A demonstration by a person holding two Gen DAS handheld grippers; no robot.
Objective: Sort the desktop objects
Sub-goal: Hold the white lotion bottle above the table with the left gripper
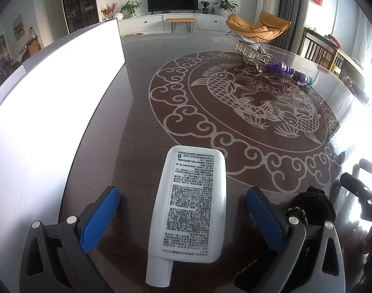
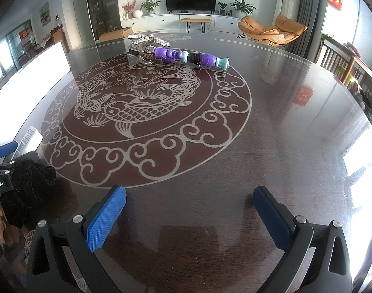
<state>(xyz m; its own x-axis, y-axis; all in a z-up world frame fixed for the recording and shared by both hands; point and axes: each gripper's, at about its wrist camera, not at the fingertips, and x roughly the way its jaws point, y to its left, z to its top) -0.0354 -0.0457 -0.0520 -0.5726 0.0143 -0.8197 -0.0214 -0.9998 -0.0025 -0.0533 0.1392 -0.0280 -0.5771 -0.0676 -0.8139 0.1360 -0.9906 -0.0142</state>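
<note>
The left gripper is held with fingers spread wide around a white tube, untouched, flat on the table. The right gripper is likewise agape, empty. A black scrunchie is noted at 3 o'clock; purple toys at 1 o'clock, far.

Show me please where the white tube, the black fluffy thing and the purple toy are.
white tube [image 1: 190, 202]: left wrist view, middle of its printed back.
black fluffy thing [image 2: 33, 183]: right wrist view, its upper folds.
purple toy [image 2: 171, 54]: right wrist view, its left purple segment.
</note>
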